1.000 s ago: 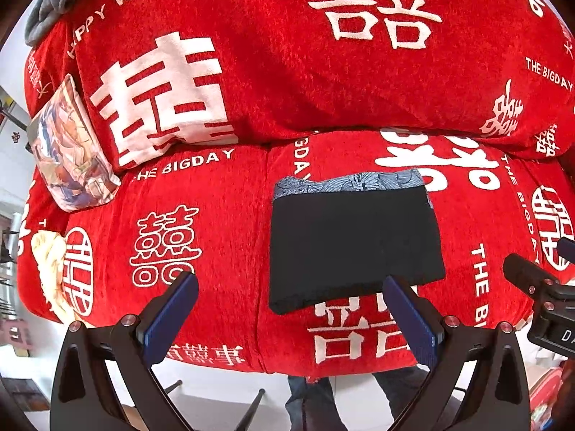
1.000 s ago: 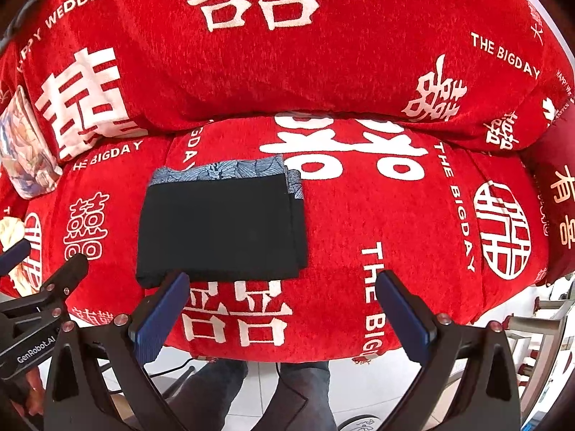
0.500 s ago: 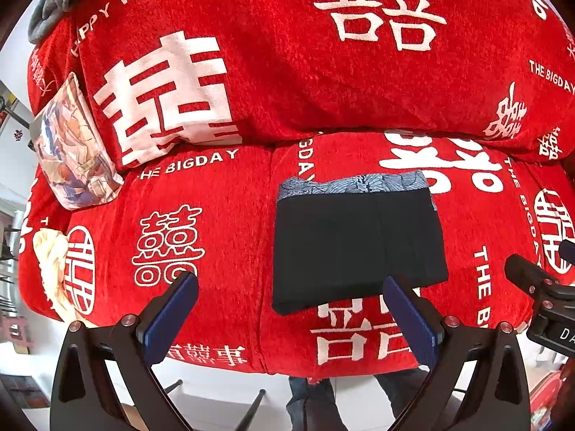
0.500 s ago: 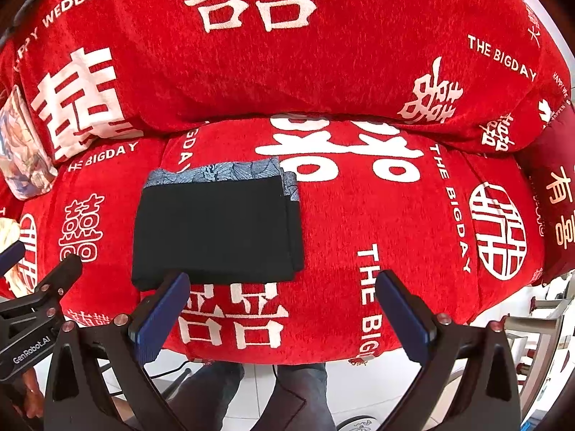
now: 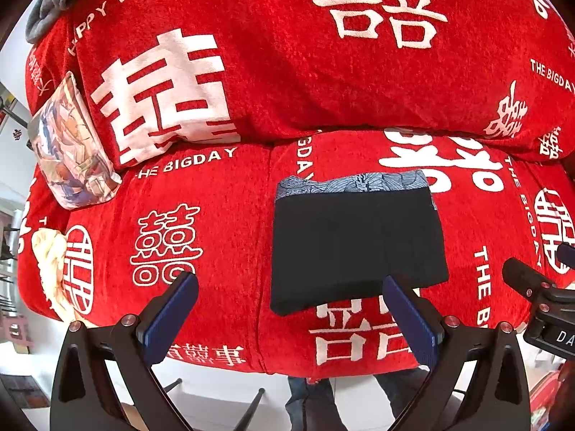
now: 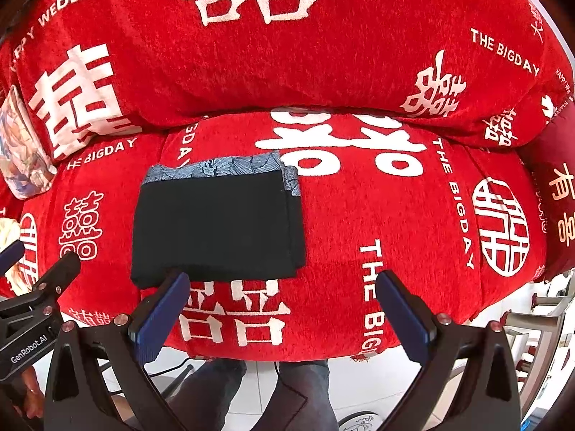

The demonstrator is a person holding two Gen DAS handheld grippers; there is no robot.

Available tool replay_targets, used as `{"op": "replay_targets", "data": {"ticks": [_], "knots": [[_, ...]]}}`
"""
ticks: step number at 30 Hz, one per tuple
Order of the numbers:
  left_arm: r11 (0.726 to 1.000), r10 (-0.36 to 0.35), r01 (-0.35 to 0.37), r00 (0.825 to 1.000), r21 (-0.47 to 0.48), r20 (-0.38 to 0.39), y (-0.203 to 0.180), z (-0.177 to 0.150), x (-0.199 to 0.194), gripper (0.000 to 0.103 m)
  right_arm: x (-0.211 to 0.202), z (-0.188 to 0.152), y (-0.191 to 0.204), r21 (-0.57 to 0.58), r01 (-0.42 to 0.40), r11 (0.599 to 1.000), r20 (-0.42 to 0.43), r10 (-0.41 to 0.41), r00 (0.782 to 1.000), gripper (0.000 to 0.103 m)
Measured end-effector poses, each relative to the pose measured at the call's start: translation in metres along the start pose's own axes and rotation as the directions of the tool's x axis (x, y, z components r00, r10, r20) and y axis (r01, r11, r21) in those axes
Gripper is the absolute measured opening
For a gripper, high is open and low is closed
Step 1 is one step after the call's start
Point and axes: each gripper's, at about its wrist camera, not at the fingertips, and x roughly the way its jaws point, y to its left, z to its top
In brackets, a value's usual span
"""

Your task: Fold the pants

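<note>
The pants (image 5: 355, 248) lie as a compact folded rectangle on the red sofa seat (image 5: 201, 222), so folding looks finished. Left tool (image 5: 289, 318) and right tool (image 6: 282, 318) hover spread and empty just in front; what remains is probably only pulling away.

Even, bright, diffuse light in both views; its source is not visible. Red sofa cover (image 5: 222, 222) saturated, no glare. Folded black pants (image 5: 354, 242) read as near-flat black, folds barely resolved; they cast a thin soft shadow along their near edge. Strong fisheye bowing: backrest bulges, lettering curves toward the rims. Dark vignette in all corners. Centre sharp; printed cushion (image 5: 68, 147) at far left slightly soft.
</note>
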Motion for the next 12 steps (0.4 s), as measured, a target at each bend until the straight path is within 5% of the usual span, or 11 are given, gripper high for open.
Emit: {"op": "replay_targets", "data": {"ticks": [12], "knots": [[1.000,-0.014,0.014,1.000,-0.019,0.014,-0.0017,0.0004,-0.0002,0.103,0.0023,-0.0016,0.0015,-0.007,-0.002,1.000,-0.007,0.002,1.000,0.103]]}}
